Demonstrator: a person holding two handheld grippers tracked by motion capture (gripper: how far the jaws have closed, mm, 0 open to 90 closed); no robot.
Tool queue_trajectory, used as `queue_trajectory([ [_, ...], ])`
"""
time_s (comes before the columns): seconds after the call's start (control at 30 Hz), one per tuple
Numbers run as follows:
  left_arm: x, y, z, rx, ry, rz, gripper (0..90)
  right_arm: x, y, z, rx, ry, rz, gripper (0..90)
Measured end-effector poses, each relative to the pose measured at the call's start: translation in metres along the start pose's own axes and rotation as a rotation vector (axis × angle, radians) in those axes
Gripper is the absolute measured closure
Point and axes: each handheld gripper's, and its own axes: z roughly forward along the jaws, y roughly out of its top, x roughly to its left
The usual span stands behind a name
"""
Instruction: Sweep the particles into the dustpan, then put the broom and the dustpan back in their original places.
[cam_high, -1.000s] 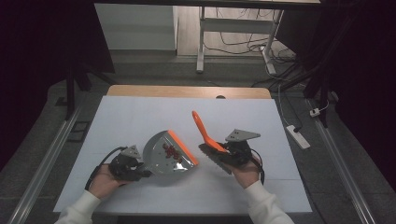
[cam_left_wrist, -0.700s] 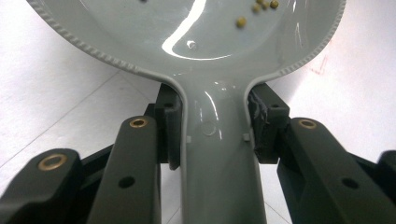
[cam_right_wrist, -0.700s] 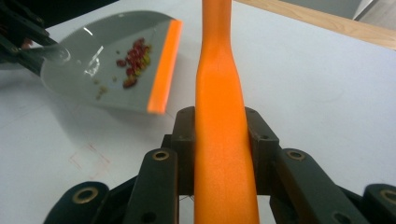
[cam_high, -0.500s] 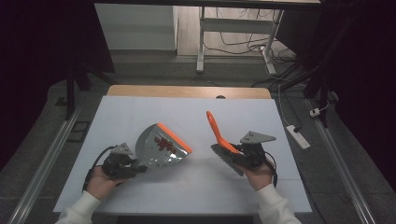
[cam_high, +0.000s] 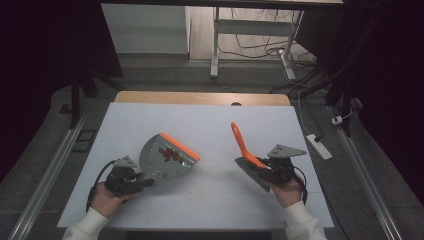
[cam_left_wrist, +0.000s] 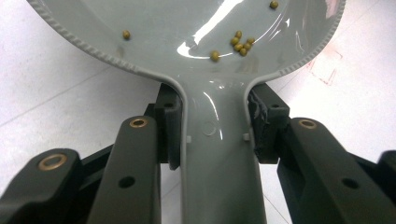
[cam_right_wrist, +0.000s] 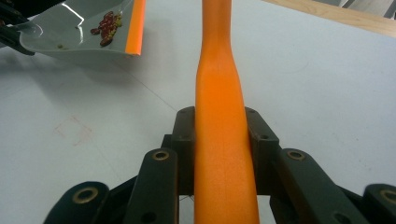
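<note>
Stiff, light and glossy, the grey dustpan (cam_high: 166, 159) at lower left is best held by its handle, where the left claw (cam_left_wrist: 212, 135) clamps it, while the right claw (cam_right_wrist: 219, 149) grips the orange brush (cam_high: 243, 146).

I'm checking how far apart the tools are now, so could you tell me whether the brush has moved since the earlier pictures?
Yes. The brush, clamped in the right gripper, has shifted right, away from the dustpan and toward the table's right edge.

Bare tabletop (cam_high: 215, 150) separates dustpan (cam_high: 167, 157) from brush (cam_high: 245, 150).
</note>
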Motion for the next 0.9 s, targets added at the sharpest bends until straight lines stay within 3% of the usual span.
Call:
queue_trajectory([
  [0.47, -0.003, -0.013, -0.003, -0.022, 0.050, -0.100, 61.7, -0.005, -0.009, -0.012, 0.007, 0.022, 0.006, 70.4],
  [0.9, 0.001, -0.021, -0.002, -0.032, 0.110, -0.187, 61.7, -0.013, -0.022, -0.016, 0.041, 0.042, 0.052, 70.3],
])
